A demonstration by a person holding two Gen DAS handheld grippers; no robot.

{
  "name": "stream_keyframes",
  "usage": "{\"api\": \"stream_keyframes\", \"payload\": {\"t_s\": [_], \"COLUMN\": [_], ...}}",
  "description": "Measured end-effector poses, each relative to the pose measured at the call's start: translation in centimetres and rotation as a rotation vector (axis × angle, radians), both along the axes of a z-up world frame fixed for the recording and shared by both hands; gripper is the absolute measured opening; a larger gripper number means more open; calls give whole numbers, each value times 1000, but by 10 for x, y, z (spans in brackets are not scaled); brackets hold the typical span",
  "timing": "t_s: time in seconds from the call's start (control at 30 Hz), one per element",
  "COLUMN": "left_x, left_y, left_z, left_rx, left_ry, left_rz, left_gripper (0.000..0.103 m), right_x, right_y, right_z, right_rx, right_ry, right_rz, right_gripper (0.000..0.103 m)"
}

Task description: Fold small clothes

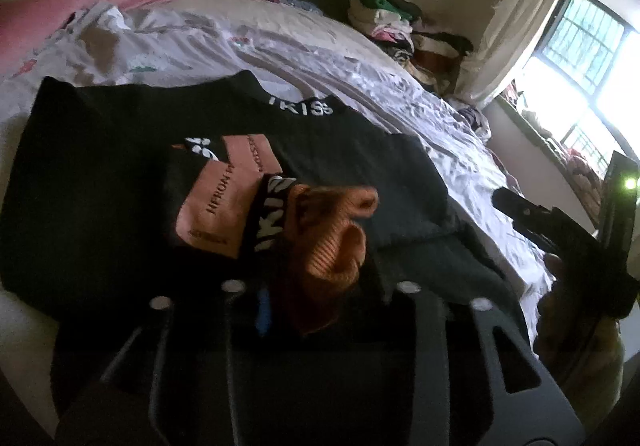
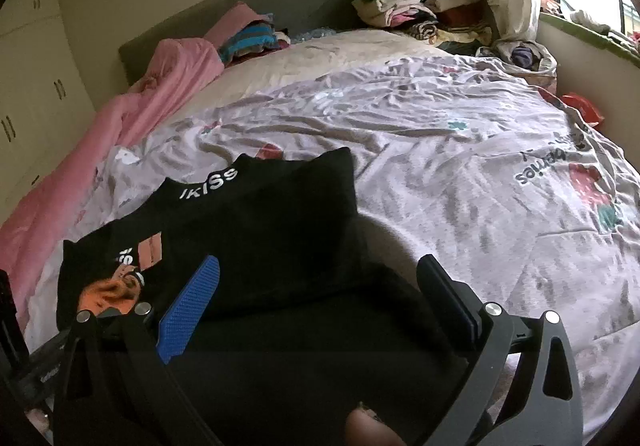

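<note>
Black garment point(image 2: 256, 230) beside bare bedsheet point(image 2: 460, 150)

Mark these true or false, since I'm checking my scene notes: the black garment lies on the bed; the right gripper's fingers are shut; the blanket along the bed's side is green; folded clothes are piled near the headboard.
1. The black garment lies on the bed: true.
2. The right gripper has its fingers shut: false, they stand wide apart.
3. The blanket is green: false, it is pink.
4. Clothes are piled near the headboard: true.
</note>
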State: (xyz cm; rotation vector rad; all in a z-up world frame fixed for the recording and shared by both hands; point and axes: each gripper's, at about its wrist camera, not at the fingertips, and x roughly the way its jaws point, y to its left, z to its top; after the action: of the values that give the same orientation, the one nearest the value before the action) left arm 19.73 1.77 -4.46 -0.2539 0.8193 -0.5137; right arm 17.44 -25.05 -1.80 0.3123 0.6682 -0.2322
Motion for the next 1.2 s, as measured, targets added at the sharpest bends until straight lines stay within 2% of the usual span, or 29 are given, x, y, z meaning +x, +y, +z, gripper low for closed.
{"api": "stream_keyframes", "payload": {"t_s": [0.07,0.3,0.5,0.6,0.67,0.8,0.87,0.93,1.0,1.03,1.1,1.2], "left_x": [-1,-7,-6,1,6,12,14,15,16,16,16,16], "left_y": [1,14,43,60,69,86,93,100,107,111,118,133], "left_z": [0,13,41,47,46,43,42,40,37,37,37,39], "left_rx": [2,-4,24,57,80,99,109,121,134,137,141,127], "left_ry": [0,-60,-176,-190,-177,-154,-148,-143,-126,-120,-115,-114], "left_rz": [-10,-27,77,156,199,262,297,327,367,384,415,463], "left_gripper": [49,72,89,91,93,93,93,93,93,93,93,93], "right_x": [2,15,28,36,43,55,59,64,65,65,64,61], "right_y": [3,21,56,81,96,116,121,125,128,129,131,139], "right_z": [-2,-8,-14,-21,-26,-35,-40,-45,-47,-46,-43,-33], "right_rx": [-1,16,29,49,66,57,63,74,68,70,93,61], "right_ry": [8,32,49,75,97,129,144,153,148,141,131,96], "right_rz": [7,62,191,284,336,373,379,387,395,403,435,459], "right_gripper": [98,98,98,86,83,76,69,51,40,29,17,15]}}
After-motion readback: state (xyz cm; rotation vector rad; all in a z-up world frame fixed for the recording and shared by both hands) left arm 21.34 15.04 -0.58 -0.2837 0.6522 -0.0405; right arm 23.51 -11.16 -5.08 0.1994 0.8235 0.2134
